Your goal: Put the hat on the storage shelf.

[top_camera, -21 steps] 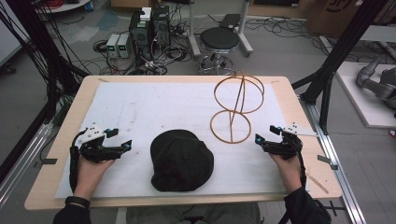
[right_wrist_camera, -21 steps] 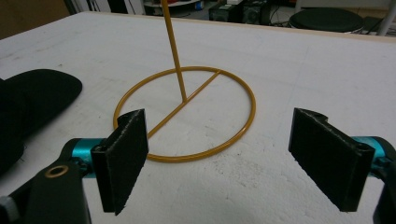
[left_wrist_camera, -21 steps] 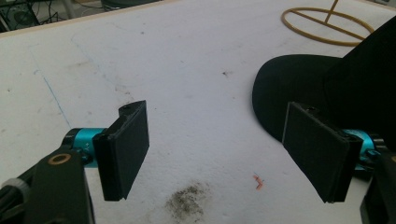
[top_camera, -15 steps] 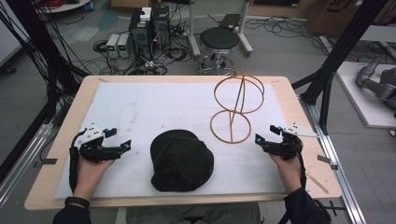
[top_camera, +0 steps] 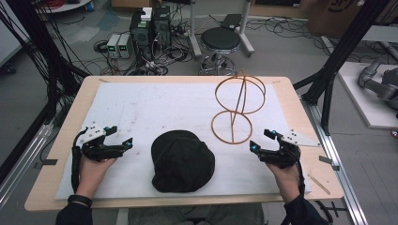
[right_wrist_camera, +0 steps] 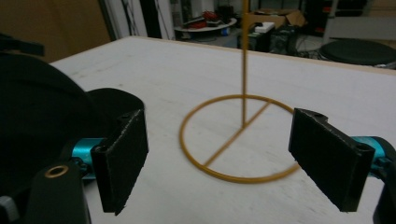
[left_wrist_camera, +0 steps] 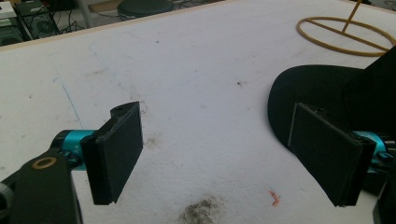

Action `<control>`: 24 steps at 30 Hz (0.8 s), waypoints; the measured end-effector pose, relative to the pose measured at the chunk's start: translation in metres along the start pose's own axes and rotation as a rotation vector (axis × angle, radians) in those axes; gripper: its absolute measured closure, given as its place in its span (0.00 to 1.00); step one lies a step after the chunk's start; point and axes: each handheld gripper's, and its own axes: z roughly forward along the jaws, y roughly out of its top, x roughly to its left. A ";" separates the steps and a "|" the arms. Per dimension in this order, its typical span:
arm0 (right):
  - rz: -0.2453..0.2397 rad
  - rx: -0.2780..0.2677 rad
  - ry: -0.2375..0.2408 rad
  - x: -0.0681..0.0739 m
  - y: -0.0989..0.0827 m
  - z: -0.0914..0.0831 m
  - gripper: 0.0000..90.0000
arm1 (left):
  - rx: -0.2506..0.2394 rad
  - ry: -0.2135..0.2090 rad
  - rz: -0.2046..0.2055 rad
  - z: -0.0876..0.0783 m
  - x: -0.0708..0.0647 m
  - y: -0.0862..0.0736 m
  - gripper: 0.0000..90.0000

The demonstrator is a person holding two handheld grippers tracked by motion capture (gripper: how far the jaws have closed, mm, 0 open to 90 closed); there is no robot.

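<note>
Seen from above, at lower left, the left gripper (top_camera: 123,142) rests on the white padded table cover (top_camera: 155,108) with its jaws apart and nothing between them. At lower centre lies a black fabric cap (top_camera: 182,161). Right of centre stands a yellow wire stand of two rings on a post (top_camera: 236,111). At lower right, the right gripper (top_camera: 261,139) rests with its jaws apart, empty, near the stand's lower ring.

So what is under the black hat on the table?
The black hat lies on the white sheet that covers the table. Whether anything is hidden beneath the hat cannot be seen.
</note>
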 end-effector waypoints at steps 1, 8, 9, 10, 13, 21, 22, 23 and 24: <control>-0.006 -0.003 0.015 0.005 0.001 0.000 0.22 | -0.002 -0.001 -0.003 0.000 0.000 0.000 0.19; -0.021 -0.013 0.154 0.041 0.004 0.006 0.22 | 0.012 -0.003 -0.002 0.002 0.000 -0.001 0.19; -0.018 -0.014 0.184 0.047 0.004 0.007 0.22 | 0.013 -0.003 -0.001 0.002 0.000 -0.001 0.19; -0.018 -0.014 0.184 0.047 0.004 0.007 0.22 | 0.013 -0.003 -0.001 0.002 0.000 -0.001 0.19; -0.016 -0.009 0.243 0.062 0.004 0.008 0.22 | 0.022 -0.001 0.000 0.002 -0.001 -0.002 0.19; -0.048 0.023 0.325 0.106 0.000 0.011 0.22 | 0.030 0.007 -0.002 0.003 -0.001 -0.002 0.19; -0.047 0.029 0.323 0.110 -0.001 0.012 0.22 | 0.031 0.009 -0.002 0.003 -0.001 -0.002 0.19; -0.050 0.036 0.316 0.113 -0.002 0.013 0.22 | 0.032 0.008 -0.005 0.003 -0.001 -0.002 0.19; -0.051 0.045 0.321 0.116 -0.003 0.015 0.22 | 0.032 0.008 -0.006 0.004 -0.001 -0.002 0.19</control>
